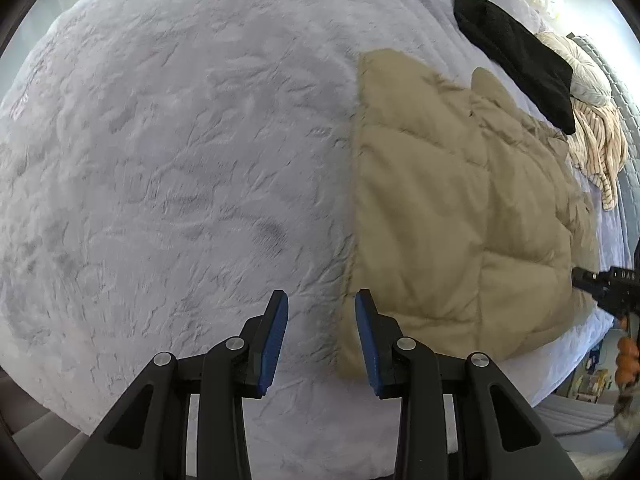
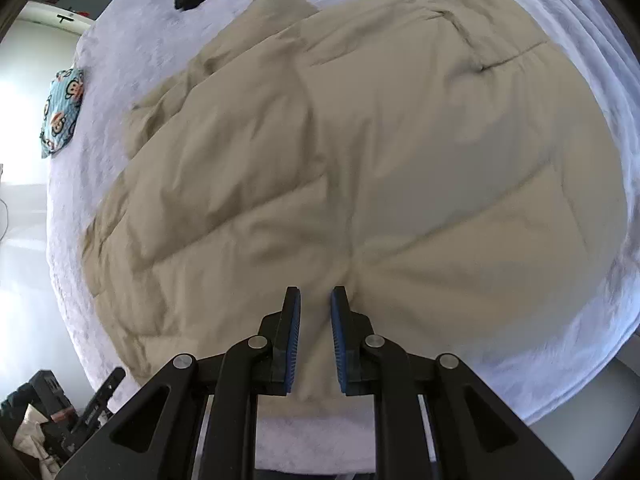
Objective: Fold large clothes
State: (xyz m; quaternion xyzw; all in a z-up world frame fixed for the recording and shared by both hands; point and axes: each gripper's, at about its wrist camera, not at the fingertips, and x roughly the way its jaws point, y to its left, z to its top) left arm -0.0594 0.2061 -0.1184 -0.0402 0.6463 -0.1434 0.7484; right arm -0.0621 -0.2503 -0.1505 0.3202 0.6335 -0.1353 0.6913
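We see the beige quilted jacket [image 2: 360, 168] stretching lengthwise away beneath our nearer, narrowly parted, empty right gripper [image 2: 315, 300], while our left gripper [image 1: 321, 308], jaws apart and empty, hangs beside its left edge.

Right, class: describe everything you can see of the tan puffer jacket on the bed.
The tan puffer jacket is quilted in stitched, padded panels of smooth matte fabric. It lies spread flat, slightly creased, on a pale fuzzy blanket. A black garment lies at its far end. Neither gripper holds it.
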